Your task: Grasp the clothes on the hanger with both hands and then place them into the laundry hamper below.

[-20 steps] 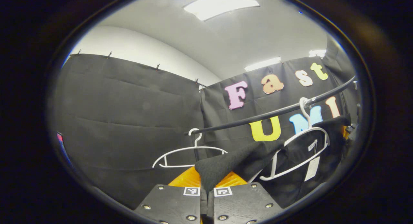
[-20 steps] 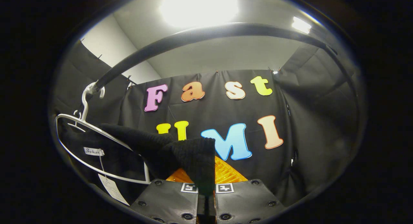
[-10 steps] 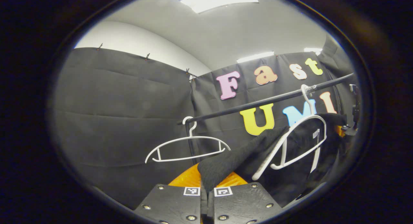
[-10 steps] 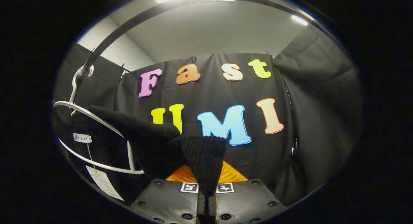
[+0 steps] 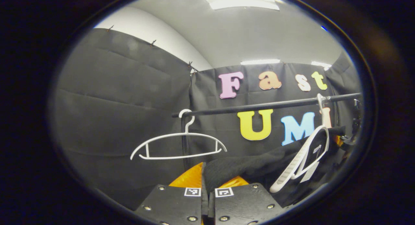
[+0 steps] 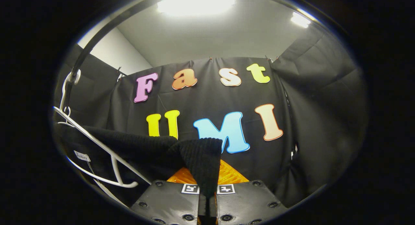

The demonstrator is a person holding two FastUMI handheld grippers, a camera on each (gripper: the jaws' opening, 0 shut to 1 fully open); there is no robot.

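Black knitted garment [image 5: 246, 168] hangs stretched between the two grippers, and part of it is on a white hanger [image 5: 304, 160] at about 4 o'clock in the left gripper view. This hanger is tilted, its hook caught on the dark rail [image 5: 259, 106] that crosses the view from centre to 3 o'clock. The left gripper [image 5: 207, 192] at 6 o'clock is pressed together, and a fold of the garment is pinched between its two fingers. A second white hanger [image 5: 178, 147] with nothing on it hangs from the left end of the same rail, near the centre and well apart from the tilted one.

In the right gripper view the right gripper [image 6: 207, 195] at 6 o'clock is also pressed together on a ribbed edge of the garment [image 6: 201, 160], which runs from the fingers toward 9 o'clock. There the white hanger [image 6: 97, 160] lies tilted against the cloth, with a small label and a paper tag [image 6: 81, 156] beside it. The rail [image 6: 94, 43] curves from 9 o'clock up toward 11 o'clock.
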